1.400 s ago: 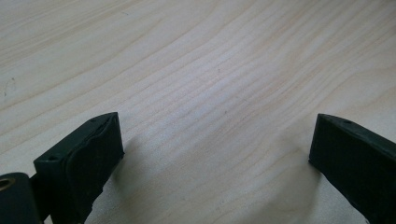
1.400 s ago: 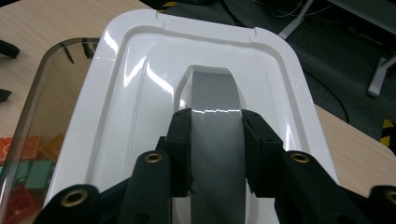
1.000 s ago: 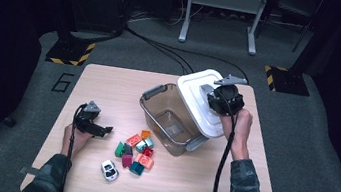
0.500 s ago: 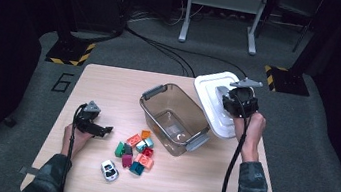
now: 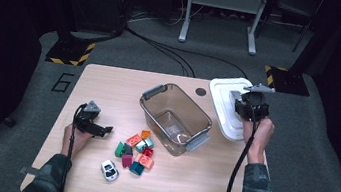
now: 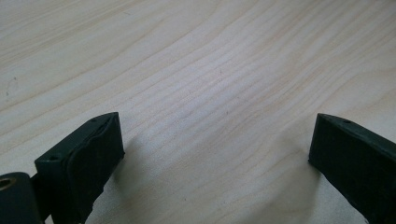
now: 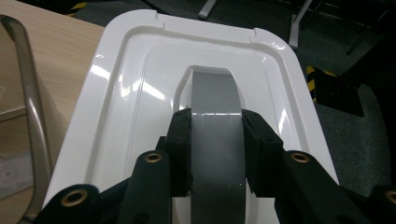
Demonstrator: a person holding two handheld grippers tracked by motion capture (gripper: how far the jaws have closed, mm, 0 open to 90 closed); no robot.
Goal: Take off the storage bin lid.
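Right hand-held gripper clamped on white lid's grey handle, left hand-held gripper spread apart over table

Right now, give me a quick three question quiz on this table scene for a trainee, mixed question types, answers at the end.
1. True or false: the white lid sits on top of the clear bin.
2. Multiple choice: what do the right gripper jaws clamp? A) a toy block B) the lid's grey handle C) the bin's rim
3. Fill in: the left gripper has its jaws ____ above bare tabletop.

Key
1. False: the lid is at the table's right edge, beside the bin, which is uncovered and empty.
2. B
3. open; nothing lies between them. The blocks and toy car lie untouched.
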